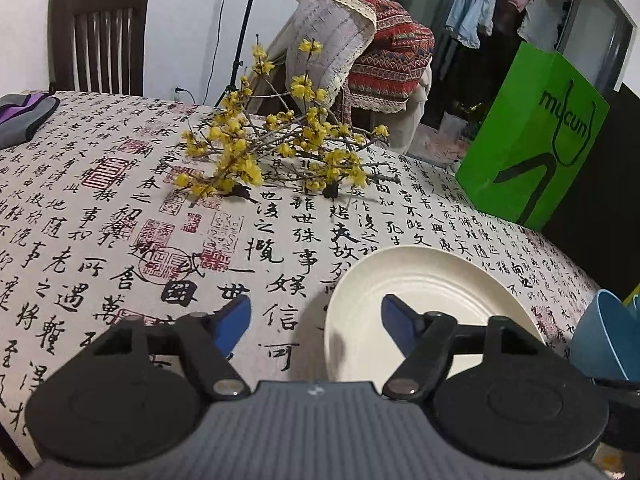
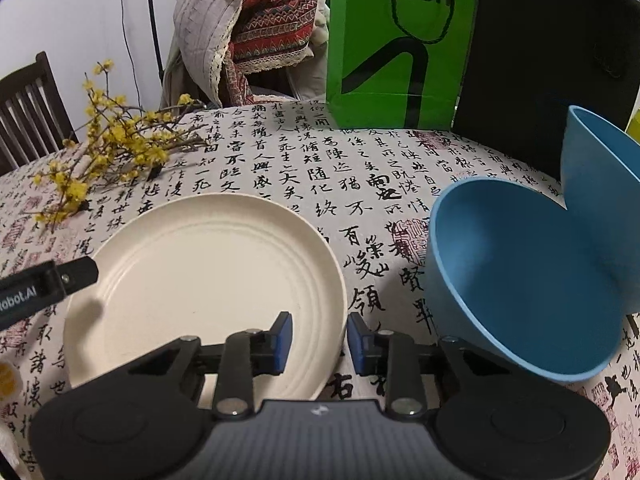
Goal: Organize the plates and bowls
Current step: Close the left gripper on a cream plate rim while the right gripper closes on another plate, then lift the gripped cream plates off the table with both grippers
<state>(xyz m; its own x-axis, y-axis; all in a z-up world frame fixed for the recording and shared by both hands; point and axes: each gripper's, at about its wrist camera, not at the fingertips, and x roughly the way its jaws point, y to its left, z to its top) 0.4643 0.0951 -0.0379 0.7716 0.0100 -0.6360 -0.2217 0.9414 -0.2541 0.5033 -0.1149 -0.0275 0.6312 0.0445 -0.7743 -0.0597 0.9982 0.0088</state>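
Covering the whole table, a cloth (image 2: 280,168) printed with black calligraphy and red seals was the largest thing in both views. At its far edge stood a green paper bag (image 2: 400,48) marked "mucun", with a black panel (image 2: 548,68) just beside it and a chair draped in patterned cloth (image 2: 272,24) behind. A cream plate (image 2: 208,272) lay flat on the cloth near the front edge. Right of the plate, apart from it, a blue bowl (image 2: 520,280) sat tilted with its mouth toward the camera, and a second blue bowl (image 2: 600,184) leaned against it from behind. A spray of yellow blossoms (image 2: 112,148) lay on the cloth beyond the plate. The right gripper (image 2: 319,340) straddled the plate's near right rim, one blue pad over the plate and one outside it, jaws narrowed but not pressing on it. The left gripper (image 1: 316,318) hovered over the plate's (image 1: 432,280) left edge, released, one finger (image 1: 236,316) above bare cloth (image 1: 120,200) and nothing clamped.
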